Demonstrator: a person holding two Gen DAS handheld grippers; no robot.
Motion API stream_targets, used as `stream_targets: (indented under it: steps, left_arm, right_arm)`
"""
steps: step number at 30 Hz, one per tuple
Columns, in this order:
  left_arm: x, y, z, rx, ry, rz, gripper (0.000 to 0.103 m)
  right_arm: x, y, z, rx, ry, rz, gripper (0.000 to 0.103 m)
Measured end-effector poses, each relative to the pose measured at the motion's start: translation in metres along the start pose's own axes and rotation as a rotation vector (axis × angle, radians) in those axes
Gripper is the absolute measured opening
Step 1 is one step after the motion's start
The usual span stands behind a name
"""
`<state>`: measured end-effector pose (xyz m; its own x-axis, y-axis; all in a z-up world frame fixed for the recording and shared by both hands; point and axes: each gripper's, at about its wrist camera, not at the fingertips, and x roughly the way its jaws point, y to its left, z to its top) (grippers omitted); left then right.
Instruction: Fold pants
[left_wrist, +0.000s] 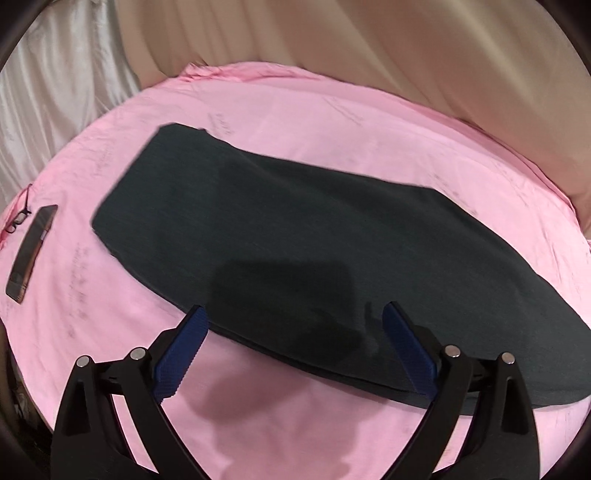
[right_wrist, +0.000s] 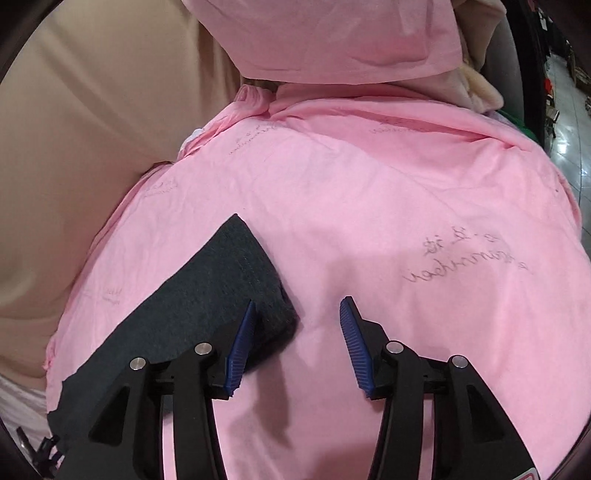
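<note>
Only faint illegible script (right_wrist: 469, 258), pink sheet (right_wrist: 369, 192), dark pants (right_wrist: 207, 295)

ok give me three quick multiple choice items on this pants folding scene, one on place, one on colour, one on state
1. Where does the phone lie?
A. on the pants
B. on the sheet, apart from the pants
C. between the left tongs

2. What colour is the sheet under the pants?
A. pink
B. green
C. white

3. How do the right tongs stand?
A. shut on the pants
B. shut on the sheet
C. open, gripping nothing

Answers:
1 B: the phone rests on the sheet, off to the side of the pants.
2 A: the sheet is pink all around the dark pants.
3 C: the right tongs show a clear gap, with one pad beside the pants' end and nothing pinched. The left tongs are open too.
</note>
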<state>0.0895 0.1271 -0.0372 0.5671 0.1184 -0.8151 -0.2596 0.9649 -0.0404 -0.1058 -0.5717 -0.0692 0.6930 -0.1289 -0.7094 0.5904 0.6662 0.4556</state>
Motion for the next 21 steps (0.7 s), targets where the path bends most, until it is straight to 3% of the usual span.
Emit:
stream_targets:
  steps: [4, 7, 8, 12, 14, 17, 21]
  left_arm:
    - [-0.001, -0.010, -0.005, 0.023, 0.002, 0.033, 0.094]
    - [0.006, -0.008, -0.004, 0.023, 0.017, 0.044, 0.095]
    - [0.008, -0.008, -0.004, 0.024, 0.024, 0.048, 0.095]
    - [0.020, -0.004, -0.006, 0.022, 0.051, 0.047, 0.095]
    - [0.024, 0.000, -0.006, 0.017, 0.059, 0.034, 0.095]
    - [0.024, 0.004, -0.006, 0.024, 0.055, 0.002, 0.096]
    - [0.020, 0.012, -0.007, 0.023, 0.048, -0.055, 0.096]
  right_arm:
    - [0.006, -0.010, 0.005, 0.023, 0.025, 0.104, 0.056]
    - [0.013, 0.000, 0.002, -0.032, 0.011, 0.083, 0.054]
    - [0.015, 0.003, 0.002, -0.048, 0.016, 0.077, 0.050]
    - [0.020, -0.001, 0.004, -0.014, 0.038, 0.091, 0.012]
    - [0.009, 0.001, 0.005, 0.022, 0.008, 0.125, 0.012]
    - [-0.021, 0.034, 0.004, -0.034, -0.045, 0.182, 0.011]
    - [-0.053, 0.123, -0.003, -0.175, -0.072, 0.305, 0.011]
